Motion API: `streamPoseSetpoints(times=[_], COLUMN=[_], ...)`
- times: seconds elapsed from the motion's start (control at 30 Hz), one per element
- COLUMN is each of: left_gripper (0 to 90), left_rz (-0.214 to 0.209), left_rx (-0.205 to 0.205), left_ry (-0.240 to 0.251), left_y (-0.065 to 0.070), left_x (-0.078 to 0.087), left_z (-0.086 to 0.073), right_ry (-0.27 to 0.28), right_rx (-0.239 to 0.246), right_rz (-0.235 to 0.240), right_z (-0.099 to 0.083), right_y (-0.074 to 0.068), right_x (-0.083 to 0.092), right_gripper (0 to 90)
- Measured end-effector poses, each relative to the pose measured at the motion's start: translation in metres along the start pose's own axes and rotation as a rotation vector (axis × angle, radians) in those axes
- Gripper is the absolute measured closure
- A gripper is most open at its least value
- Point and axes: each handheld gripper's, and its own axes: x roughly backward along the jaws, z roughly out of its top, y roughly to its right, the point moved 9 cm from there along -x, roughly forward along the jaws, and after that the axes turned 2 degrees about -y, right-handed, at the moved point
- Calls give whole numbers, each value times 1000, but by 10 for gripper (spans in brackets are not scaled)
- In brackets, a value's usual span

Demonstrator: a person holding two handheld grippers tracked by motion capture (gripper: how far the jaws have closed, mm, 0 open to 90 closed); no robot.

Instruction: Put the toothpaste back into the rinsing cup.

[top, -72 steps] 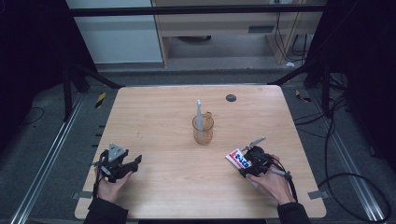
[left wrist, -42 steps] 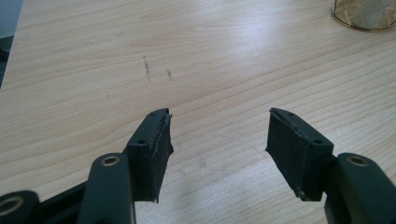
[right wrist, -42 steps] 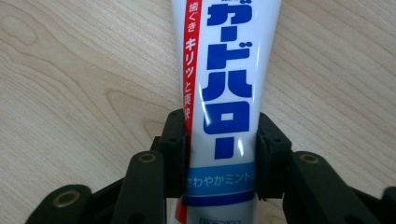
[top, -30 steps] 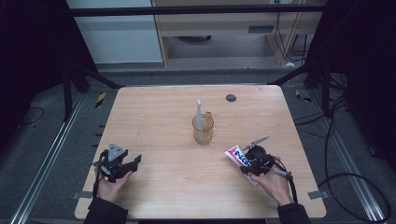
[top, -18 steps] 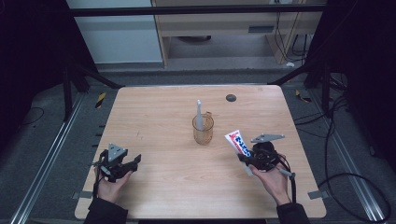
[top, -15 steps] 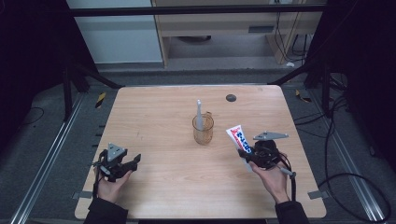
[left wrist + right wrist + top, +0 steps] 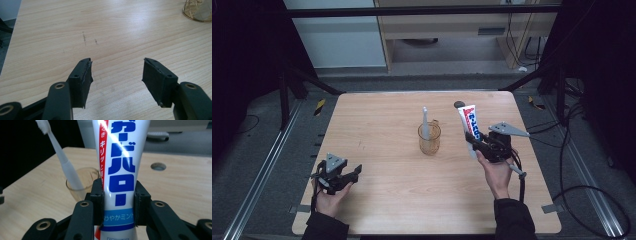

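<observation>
The toothpaste tube (image 7: pixel 470 126) has just come up off the table (image 7: pixel 382 200): a couple of seconds back it lay low at the right side of the table in the right gripper (image 7: pixel 476 141), tilted flat, and now it stands nearly upright, lifted clear of the wood and carried closer to the glass cup (image 7: pixel 429 139). The left gripper (image 7: pixel 343 176) has not shifted at all in that time. Judging by this, the pick-up is done and the carry is under way — the likely aim is to drop the tube into the cup beside the toothbrush (image 7: pixel 425 121), though it is not yet over the rim.

In the right gripper view the jaws are clenched on the lower part of the tube (image 7: pixel 121 170), one pad on each side, just above the light blue band, with the printed body rising straight up between them. The grip looks square and firm; the tube does not sag. The cup (image 7: pixel 82 182) sits behind and to the left of it, well apart, with the toothbrush (image 7: pixel 60 157) leaning in it.

The left gripper rests low near the left front corner of the table. In the left gripper view its jaws stand wide, released, with nothing between them — only bare wood (image 7: pixel 112 37) ahead and the cup's base (image 7: pixel 198 11) at the far upper right.
</observation>
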Motion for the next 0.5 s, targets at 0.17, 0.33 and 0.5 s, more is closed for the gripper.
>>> streamPoseSetpoints(times=[0.17,0.33,0.5], left_gripper=[400,402,403], left_rz=[2,4,7], left_rx=[1,3,4], left_ry=[5,8,10], left_y=[0,-1,-1], left_x=[1,1,1], left_z=[0,1,1], right_ry=[89,173,237], right_rx=[-14,-26,-35], right_rz=[-21,-36,-28], right_z=[16,27,39], right_y=[-2,-7,-13], right_x=[-9,-22,-36], right_gripper=[682,681,681])
